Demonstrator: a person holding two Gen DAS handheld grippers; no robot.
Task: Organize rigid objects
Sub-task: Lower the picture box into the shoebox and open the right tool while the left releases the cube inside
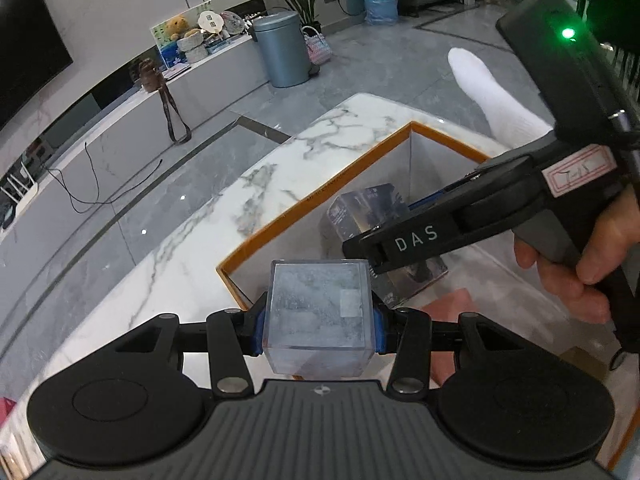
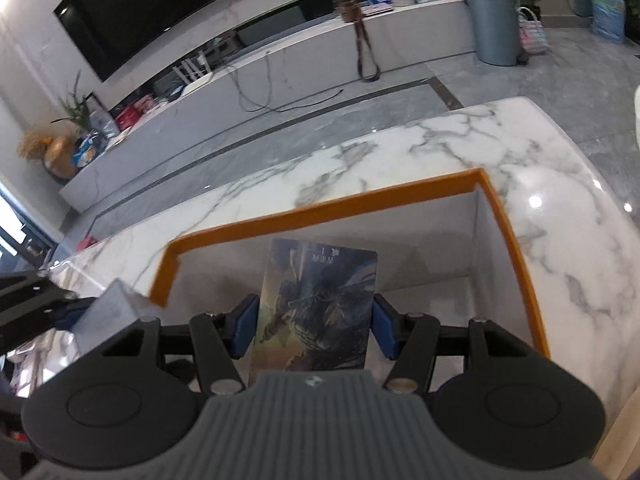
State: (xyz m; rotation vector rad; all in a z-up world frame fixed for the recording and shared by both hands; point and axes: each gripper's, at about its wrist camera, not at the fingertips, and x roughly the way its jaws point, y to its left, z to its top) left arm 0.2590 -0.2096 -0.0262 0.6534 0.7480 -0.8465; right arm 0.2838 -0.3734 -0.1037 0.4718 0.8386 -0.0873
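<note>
My left gripper point(image 1: 318, 320) is shut on a clear plastic cube box point(image 1: 318, 308), held at the near corner of the orange-rimmed white box point(image 1: 320, 196). My right gripper point(image 2: 314, 320) is shut on a dark illustrated card box point(image 2: 316, 304) and holds it inside the orange-rimmed box point(image 2: 328, 204), above its white floor. In the left wrist view the right gripper point(image 1: 374, 258) reaches into the box from the right with the illustrated box point(image 1: 368, 212) in it. The clear cube also shows at the left edge of the right wrist view point(image 2: 108, 312).
The orange-rimmed box stands on a white marble table point(image 2: 440, 140). A white-socked foot point(image 1: 488, 92) rests past the table's far side. Grey tiled floor, a TV bench point(image 2: 280, 64) and a blue-grey bin point(image 1: 282, 48) lie beyond.
</note>
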